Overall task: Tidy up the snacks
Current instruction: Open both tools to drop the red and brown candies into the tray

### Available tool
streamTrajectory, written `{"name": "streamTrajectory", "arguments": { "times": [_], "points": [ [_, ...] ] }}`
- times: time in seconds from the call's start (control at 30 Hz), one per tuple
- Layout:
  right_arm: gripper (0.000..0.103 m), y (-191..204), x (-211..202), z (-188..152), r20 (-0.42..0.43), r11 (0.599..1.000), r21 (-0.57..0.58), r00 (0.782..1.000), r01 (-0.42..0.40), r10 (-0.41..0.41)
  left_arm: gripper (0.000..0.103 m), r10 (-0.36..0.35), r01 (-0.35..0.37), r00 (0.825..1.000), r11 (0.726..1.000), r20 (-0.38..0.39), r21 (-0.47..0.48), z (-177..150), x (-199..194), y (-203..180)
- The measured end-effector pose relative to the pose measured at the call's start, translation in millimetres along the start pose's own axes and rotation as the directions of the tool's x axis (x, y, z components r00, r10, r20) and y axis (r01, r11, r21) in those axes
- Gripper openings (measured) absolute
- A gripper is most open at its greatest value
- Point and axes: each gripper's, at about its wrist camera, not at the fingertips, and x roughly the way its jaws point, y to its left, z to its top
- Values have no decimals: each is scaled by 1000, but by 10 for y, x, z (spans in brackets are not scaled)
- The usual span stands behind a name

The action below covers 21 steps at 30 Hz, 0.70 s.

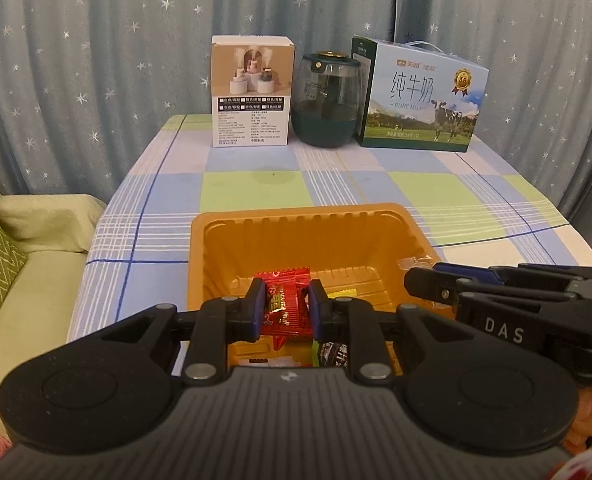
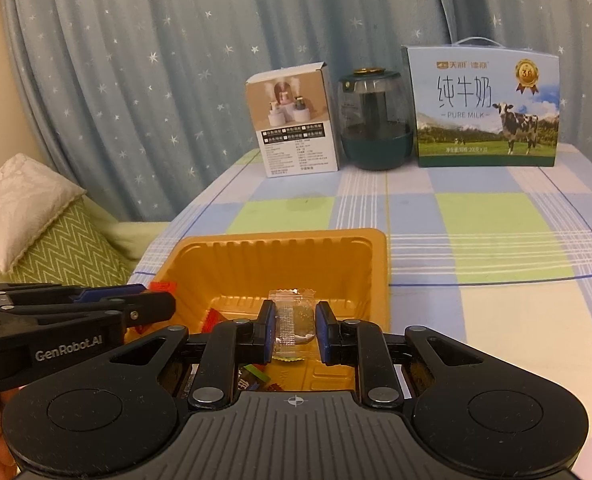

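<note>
Snacks (image 1: 286, 306) pinched in both claws

Black left gripper (image 1: 286, 309) and right gripper (image 2: 295, 330) with blue-padded fingers (image 1: 258, 304).

Both tools (image 1: 286, 306) (image 2: 295, 330) clamped, angled downward

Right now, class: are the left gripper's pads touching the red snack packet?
Touching. The left wrist view shows the left gripper with both pads pressed against the red snack packet, over the orange tray.
</note>
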Motion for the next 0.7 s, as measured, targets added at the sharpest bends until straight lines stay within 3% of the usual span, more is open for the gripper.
{"name": "streamTrajectory", "arguments": {
  "times": [0.07,0.1,0.17,0.7],
  "points": [
    [21,-5,18,-5,-4,1000,7,1000,-1,1,22,-15,15,1000,1000,-1,-24,3,36,31],
    [21,-9,26,-4,-7,1000,11,1000,-2,2,33,-22,22,1000,999,3,-40,3,42,57],
    [21,-16,28,-5,-9,1000,16,1000,1,-1,39,-15,15,1000,998,7,-53,1,27,93],
    [21,40,-4,-6,0,1000,8,1000,-13,13,40,53,-52,998,998,23,-26,-76,-198,216]
  ]
}}
